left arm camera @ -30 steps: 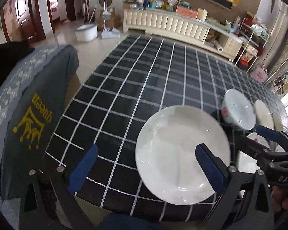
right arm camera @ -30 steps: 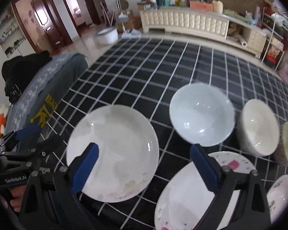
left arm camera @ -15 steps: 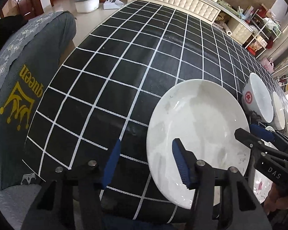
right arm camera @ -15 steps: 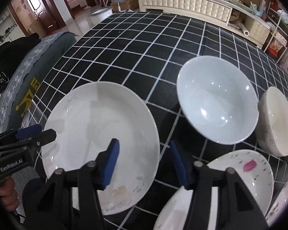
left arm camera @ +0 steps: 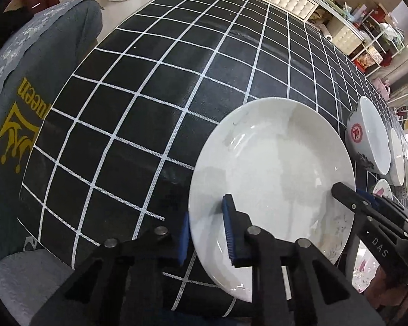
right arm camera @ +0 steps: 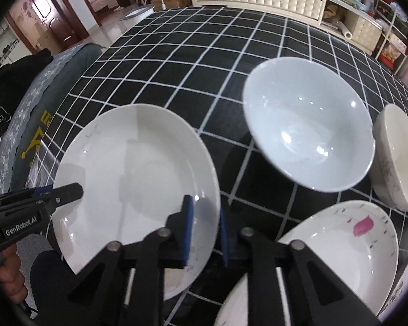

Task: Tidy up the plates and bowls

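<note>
A plain white plate lies on the black checked tablecloth near the front edge; it also shows in the right wrist view. My left gripper is shut on the plate's left rim, one pad above and one below. My right gripper is shut on the plate's right rim in the same way. The right gripper shows in the left wrist view, and the left gripper shows in the right wrist view. A light blue bowl stands just right of the plate.
A cream bowl and a white plate with a pink mark sit at the right. A bowl with a red seal shows in the left view. A grey cloth-covered seat borders the table's left edge.
Both grippers came in lower and closer and closed from wide open onto opposite rims of the white plate.
</note>
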### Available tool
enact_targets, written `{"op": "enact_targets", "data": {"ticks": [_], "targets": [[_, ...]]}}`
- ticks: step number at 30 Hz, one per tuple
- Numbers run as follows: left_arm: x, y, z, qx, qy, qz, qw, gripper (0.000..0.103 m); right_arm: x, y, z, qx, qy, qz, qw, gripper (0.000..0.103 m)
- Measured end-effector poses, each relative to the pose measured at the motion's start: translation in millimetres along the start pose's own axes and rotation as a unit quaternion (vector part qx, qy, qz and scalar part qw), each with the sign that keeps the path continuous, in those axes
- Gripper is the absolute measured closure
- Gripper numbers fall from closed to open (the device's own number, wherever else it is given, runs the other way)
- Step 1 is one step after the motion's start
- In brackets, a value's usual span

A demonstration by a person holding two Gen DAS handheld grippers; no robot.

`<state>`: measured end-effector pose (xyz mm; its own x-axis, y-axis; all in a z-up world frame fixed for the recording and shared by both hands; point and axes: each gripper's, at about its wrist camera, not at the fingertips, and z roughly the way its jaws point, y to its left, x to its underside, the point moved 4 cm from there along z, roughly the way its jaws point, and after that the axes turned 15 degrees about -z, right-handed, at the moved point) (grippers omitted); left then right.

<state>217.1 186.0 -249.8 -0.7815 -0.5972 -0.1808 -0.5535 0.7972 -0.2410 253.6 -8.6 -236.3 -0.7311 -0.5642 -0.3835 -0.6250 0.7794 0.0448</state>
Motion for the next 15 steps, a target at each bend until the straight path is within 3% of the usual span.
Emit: {"op": "enact_targets", "data": {"ticks": [7,15], "targets": [[8,-1,-5,-0.002,-0.001,0.003,1.0,0.083,10,-1,-14,0.0,-0.019,0.018,1.0,0.087],[12,4,-28,0.007,-0.018,-0.003,0.9998,0.085,-3,-1,-22,-0.001,-0.028,0.008,1.0,0.087]]}}
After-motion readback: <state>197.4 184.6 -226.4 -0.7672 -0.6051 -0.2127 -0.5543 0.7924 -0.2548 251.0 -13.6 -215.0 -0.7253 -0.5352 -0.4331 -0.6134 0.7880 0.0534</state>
